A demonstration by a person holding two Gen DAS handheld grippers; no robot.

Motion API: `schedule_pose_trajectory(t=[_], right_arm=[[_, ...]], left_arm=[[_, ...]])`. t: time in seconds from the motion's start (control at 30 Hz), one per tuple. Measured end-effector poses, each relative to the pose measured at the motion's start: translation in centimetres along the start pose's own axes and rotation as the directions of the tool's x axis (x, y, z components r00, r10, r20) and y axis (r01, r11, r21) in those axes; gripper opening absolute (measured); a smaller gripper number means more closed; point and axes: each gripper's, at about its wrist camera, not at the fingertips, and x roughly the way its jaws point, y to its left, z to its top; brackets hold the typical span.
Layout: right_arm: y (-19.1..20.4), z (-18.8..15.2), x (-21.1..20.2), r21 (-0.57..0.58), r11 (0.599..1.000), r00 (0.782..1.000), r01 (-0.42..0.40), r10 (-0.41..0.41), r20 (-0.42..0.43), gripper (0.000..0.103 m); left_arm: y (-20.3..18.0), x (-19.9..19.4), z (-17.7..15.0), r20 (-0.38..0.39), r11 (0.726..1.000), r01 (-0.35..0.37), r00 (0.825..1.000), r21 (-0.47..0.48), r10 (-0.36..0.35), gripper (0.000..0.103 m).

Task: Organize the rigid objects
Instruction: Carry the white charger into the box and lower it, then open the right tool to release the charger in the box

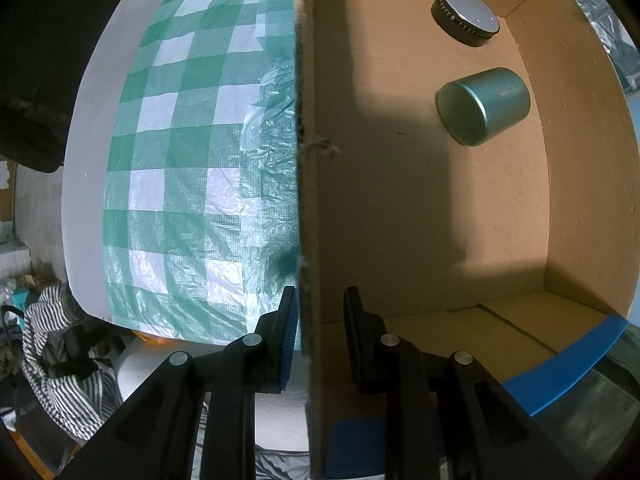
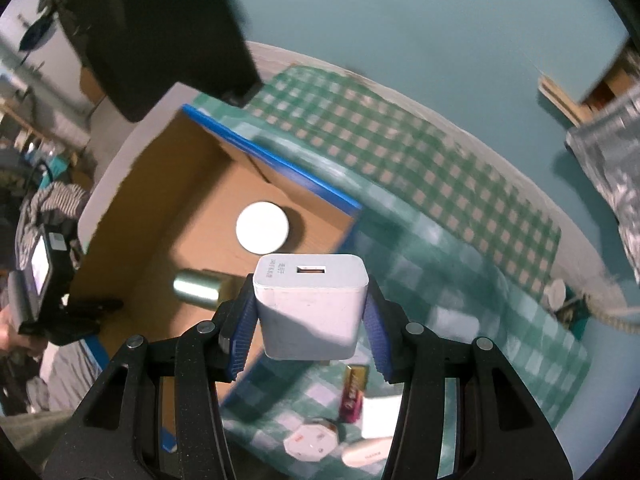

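In my left wrist view, my left gripper (image 1: 318,320) stands astride the wall of the cardboard box (image 1: 306,184), one finger outside and one inside. The fingers are narrow, but I cannot tell if they press the wall. Inside lie a green tin (image 1: 484,106) on its side and a round disc (image 1: 466,14) near the far corner.

In my right wrist view, my right gripper (image 2: 310,320) holds a white USB charger (image 2: 311,306) between its blue pads, above the box edge. On the checkered cloth (image 2: 440,184) lie a battery (image 2: 354,394) and an octagonal white piece (image 2: 310,442).
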Motion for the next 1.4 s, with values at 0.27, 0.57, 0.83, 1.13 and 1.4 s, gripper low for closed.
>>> schedule_pose_trajectory(t=[0.27, 0.57, 0.83, 1.13, 1.4], right_arm=[[3.6, 2.2, 2.1, -0.092, 0.996, 1.000, -0.002, 0.000, -0.025, 0.049], [5.1, 2.3, 5.7, -0.147, 0.989, 0.995, 0.018, -0.032, -0.099, 0.049], [4.8, 1.7, 7.4, -0.145, 0.989, 0.987, 0.031, -0.053, -0.154, 0.049], [4.1, 1.6, 7.3, -0.125, 0.991, 0.988, 0.044, -0.062, -0.141, 0.051], [3.3, 1.1, 5.4, -0.131, 0.991, 0.995, 0.022, -0.035, -0.096, 0.063]], left_arm=[[-0.1, 0.0, -0.1, 0.000, 1.000, 0.003, 1.000, -0.002, -0.003, 0.023], [-0.2, 0.0, 0.0, 0.000, 1.000, 0.003, 1.000, -0.003, -0.003, 0.023], [-0.2, -0.1, -0.1, -0.002, 1.000, 0.008, 1.000, -0.011, -0.008, 0.023], [0.5, 0.2, 0.0, -0.011, 1.000, 0.005, 1.000, -0.013, -0.005, 0.023], [0.1, 0.3, 0.1, -0.019, 1.000, -0.002, 1.000, -0.011, 0.001, 0.023]])
